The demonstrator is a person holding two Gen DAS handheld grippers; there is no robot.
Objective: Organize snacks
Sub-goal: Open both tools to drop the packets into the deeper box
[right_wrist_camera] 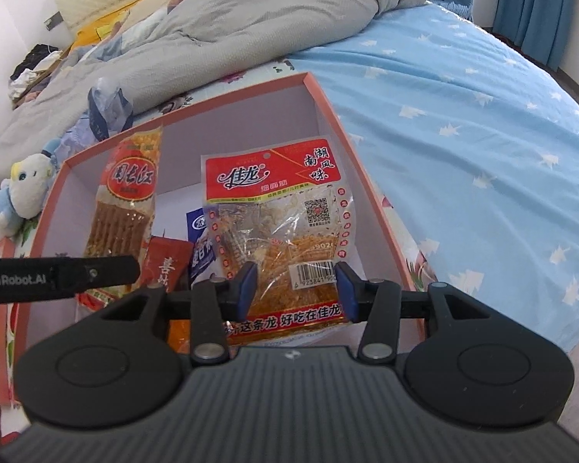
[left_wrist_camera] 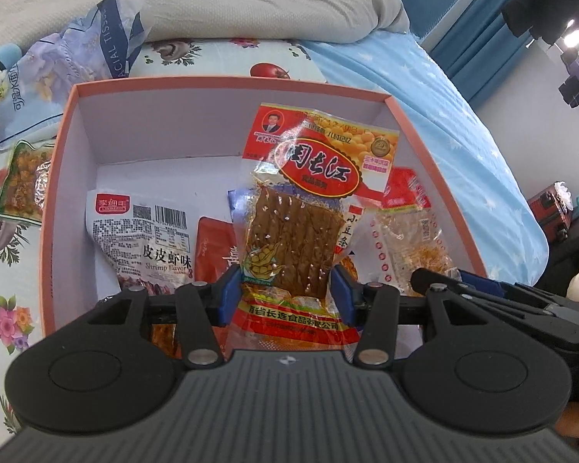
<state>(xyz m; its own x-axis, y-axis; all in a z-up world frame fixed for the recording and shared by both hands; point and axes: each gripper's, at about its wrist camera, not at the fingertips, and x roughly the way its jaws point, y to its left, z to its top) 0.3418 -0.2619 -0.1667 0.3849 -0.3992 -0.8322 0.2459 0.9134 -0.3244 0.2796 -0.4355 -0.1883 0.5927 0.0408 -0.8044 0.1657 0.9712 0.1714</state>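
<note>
Your left tool (left_wrist_camera: 287,293) has its blue pads on either side of a clear, red-topped packet of brown tofu strips (left_wrist_camera: 301,208); whether the pads press it or just flank it, you cannot tell. That packet stands nearly upright over the open pink cardboard box (left_wrist_camera: 58,177), long axis pointing away from you, red header at the far end. Your right tool (right_wrist_camera: 296,289) likewise brackets a clear, red-labelled packet of orange snack strips (right_wrist_camera: 278,223), pads at its edges near the barcode, grip again unclear. Its long axis also runs away from you, label end farthest, inside the box by the right wall. Lying on the box floor are a white shrimp-flavour pouch (left_wrist_camera: 143,243) and a small red sachet (left_wrist_camera: 212,247). The box sits on a flower-print bed sheet (left_wrist_camera: 11,270).
</note>
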